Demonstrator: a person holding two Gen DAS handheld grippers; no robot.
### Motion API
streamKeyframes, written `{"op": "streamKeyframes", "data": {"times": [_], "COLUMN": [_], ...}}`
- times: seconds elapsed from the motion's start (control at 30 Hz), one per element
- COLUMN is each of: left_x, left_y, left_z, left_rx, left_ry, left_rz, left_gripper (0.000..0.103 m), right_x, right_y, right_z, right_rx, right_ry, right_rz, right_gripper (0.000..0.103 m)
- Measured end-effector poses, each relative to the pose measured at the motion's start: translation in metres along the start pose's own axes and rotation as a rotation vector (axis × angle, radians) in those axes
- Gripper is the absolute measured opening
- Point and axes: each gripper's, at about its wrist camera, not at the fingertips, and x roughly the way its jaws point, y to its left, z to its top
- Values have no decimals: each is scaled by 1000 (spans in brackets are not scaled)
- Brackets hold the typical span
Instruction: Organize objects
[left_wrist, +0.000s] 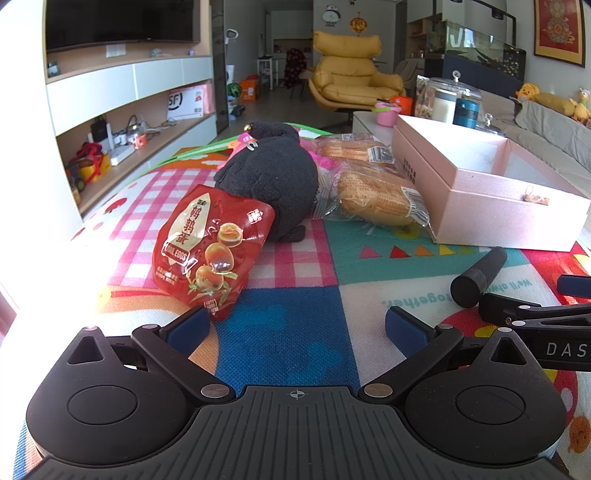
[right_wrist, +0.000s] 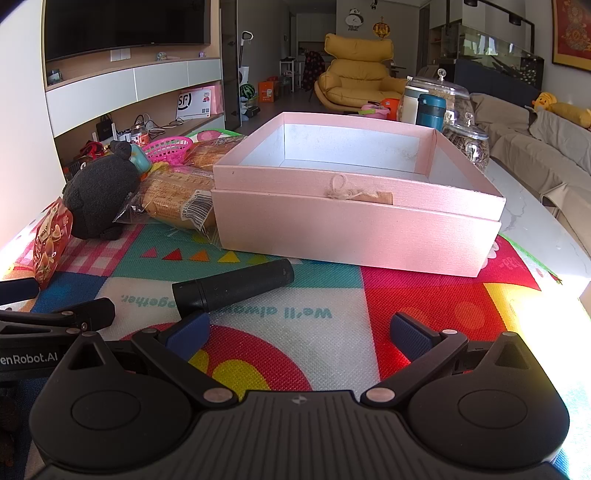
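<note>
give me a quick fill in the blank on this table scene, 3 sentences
1. The pink box holds ____ items so far.
2. The black cylinder lies on the mat in front of the ____.
3. The red quail egg packet leans against the dark ____ toy.

Both the left hand-held gripper and the right hand-held gripper are open.

Missing words: no; box; plush

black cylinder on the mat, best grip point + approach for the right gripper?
Grip the black cylinder mid-body, fingers across its narrow width, coming down from above. It lies flat on the mat, its long axis slanted toward the pink box, with bare mat on both long sides. The right gripper is open, just short of its near end. Likely rolls if nudged, so close squarely.
</note>
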Motion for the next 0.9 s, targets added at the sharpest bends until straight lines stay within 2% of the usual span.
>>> {"op": "streamKeyframes", "data": {"times": [0.9], "left_x": [0], "left_y": [0], "left_z": [0], "left_rx": [0], "left_ry": [0], "left_rz": [0], "left_gripper": [103], "right_x": [1], "right_y": [0], "right_z": [0], "right_rx": [4], "right_ry": [0], "right_rz": [4], "right_gripper": [103]}}
